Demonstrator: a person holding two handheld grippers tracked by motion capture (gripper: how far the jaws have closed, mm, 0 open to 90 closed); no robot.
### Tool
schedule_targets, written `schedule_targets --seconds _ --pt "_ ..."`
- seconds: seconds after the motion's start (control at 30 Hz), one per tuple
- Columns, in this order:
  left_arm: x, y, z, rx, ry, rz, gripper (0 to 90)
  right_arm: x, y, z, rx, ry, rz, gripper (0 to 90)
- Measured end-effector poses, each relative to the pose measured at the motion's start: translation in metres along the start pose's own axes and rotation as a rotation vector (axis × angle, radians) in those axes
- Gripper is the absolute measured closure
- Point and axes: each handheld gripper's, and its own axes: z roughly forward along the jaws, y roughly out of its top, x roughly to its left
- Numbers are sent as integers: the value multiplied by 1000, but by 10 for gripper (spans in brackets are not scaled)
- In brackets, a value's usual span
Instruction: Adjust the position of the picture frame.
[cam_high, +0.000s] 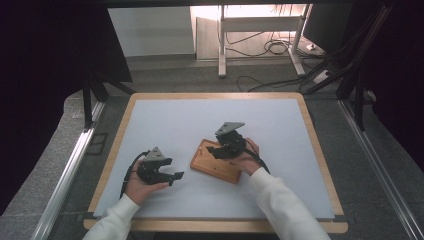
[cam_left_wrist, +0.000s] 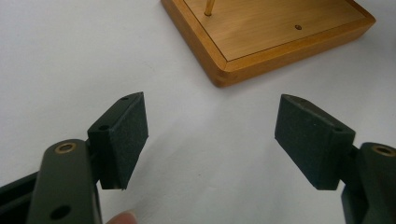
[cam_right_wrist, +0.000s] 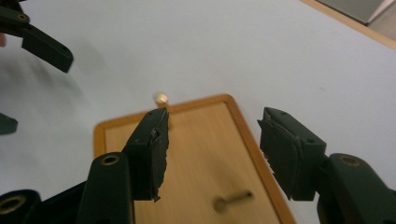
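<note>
On the bench (cam_high: 165, 120), near its middle, we see a wooden board (cam_high: 216, 167) with thin upright pegs (cam_right_wrist: 161, 99). Above the board we hold the right claw (cam_right_wrist: 212, 140) spread and empty. Just left of the board, the left claw (cam_left_wrist: 210, 135) rests low, also spread and empty. We judge the board stiff, smooth and fairly light; grip it across a raised edge, clear of the pegs, which may bend.
</note>
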Motion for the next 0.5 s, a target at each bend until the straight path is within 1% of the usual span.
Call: schedule_targets --seconds 0.03,0.07,0.13,0.2,0.27,0.3,0.33,0.37,0.4,0.43,0.5 --pt "0 0 0 0 0 0 255 -9 -5 -10 -1 -16 14 429" --pt "0 0 0 0 1 -1 255 -9 -5 -10 -1 -16 14 429" --pt "0 0 0 0 2 -1 255 -19 -11 -20 10 -37 22 447" --pt "-1 0 0 2 2 0 254 -26 -16 -24 23 -57 27 483" --pt "-1 0 1 4 2 3 254 -37 -23 -27 44 -79 43 561" --pt "-1 0 1 4 3 3 254 -41 -25 -27 52 -82 50 625" --pt "-1 0 1 4 3 3 254 -51 -29 -26 75 -96 66 693" --pt "-1 0 1 4 3 2 254 -51 -29 -26 75 -96 66 757" --pt "0 0 1 3 3 0 254 -54 -31 -25 83 -100 64 813" --pt "0 0 0 1 4 -1 254 -57 -32 -23 93 -105 65 857" --pt "1 0 0 3 4 -2 254 -67 -37 -17 116 -109 79 900"
